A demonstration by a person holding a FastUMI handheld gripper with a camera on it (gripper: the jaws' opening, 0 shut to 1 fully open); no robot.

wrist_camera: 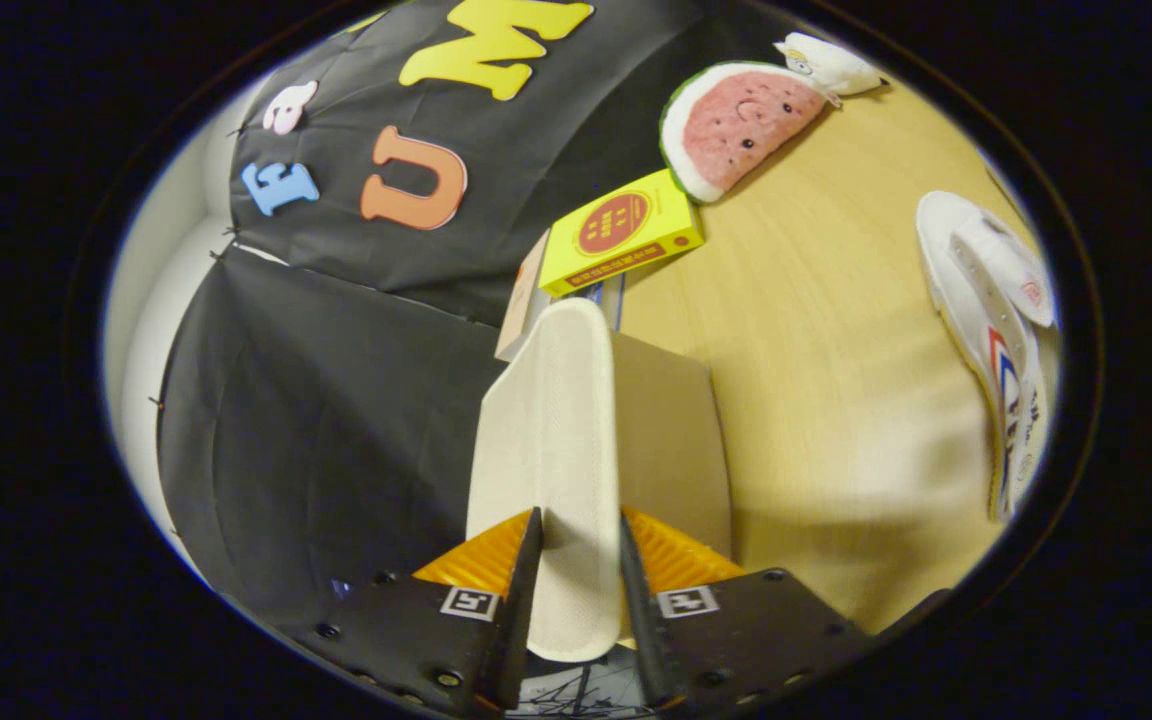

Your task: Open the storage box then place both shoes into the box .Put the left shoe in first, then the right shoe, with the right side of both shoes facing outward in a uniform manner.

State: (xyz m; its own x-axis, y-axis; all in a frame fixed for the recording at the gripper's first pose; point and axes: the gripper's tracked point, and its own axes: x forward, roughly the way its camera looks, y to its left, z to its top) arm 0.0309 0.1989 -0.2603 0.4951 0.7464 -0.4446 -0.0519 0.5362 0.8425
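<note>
- While gripping sole-up for boxing, claw [576, 570] is pinching a white shoe [551, 430], lower centre.
- Second shoe [996, 330] is waiting on bench [816, 380], right.

Two shoes [551, 440] [996, 320], one yellow box [621, 232], seemingly two plush toys [736, 125] [826, 62] — counted.

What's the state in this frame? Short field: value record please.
gripper: fingers closed on the sole of a white shoe, both pressing on it
held shoe: sole toward camera, extending ahead of the fingers
second shoe: white shoe with stripes lying on the wooden table, off to the right
beyond held shoe: yellow box
far table: watermelon plush, small white plush
storage box: cannot tell
</note>
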